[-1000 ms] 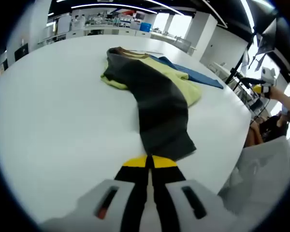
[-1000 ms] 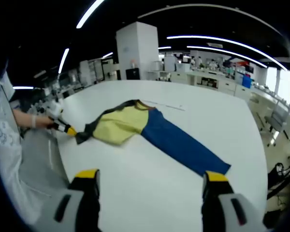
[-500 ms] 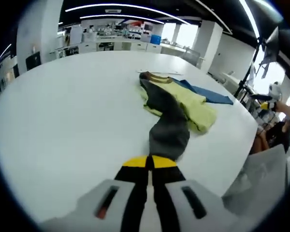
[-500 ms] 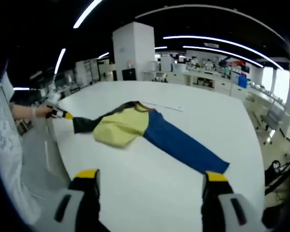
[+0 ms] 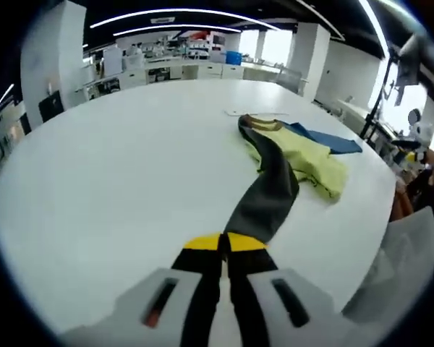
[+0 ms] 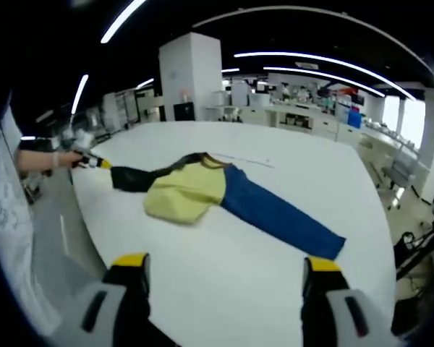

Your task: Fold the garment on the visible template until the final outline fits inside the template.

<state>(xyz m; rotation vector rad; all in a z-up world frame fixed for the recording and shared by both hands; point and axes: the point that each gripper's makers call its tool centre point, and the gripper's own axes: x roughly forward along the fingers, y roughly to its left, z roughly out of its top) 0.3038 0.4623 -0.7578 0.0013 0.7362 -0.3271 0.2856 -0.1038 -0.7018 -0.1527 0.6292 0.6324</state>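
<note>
On the big white table (image 6: pixel 231 267) lies the garment (image 6: pixel 195 191), a long-sleeved top with a yellow-green body, one dark grey sleeve (image 5: pixel 264 195) and one blue sleeve (image 6: pixel 278 217). Its body sits rumpled near the middle of the table, with a brown collar at the far end. From the right gripper view, the blue sleeve stretches flat toward the right edge of the table, while the dark sleeve is pulled out straight to the left. Its cuff is pinched in the left gripper (image 5: pixel 223 242), whose yellow-tipped jaws are pressed together on the cloth at the near edge of the table; in the right gripper view that gripper (image 6: pixel 94 163) appears small at the left, in the person's hand (image 6: pixel 66 157). The right gripper (image 6: pixel 220 267) hangs above the table with its jaws spread wide and nothing between them, well apart from the garment. A thin pale line (image 6: pixel 242 159) runs on the table just beyond the collar. Around the table stand white lab benches and a white pillar (image 6: pixel 192 76)
</note>
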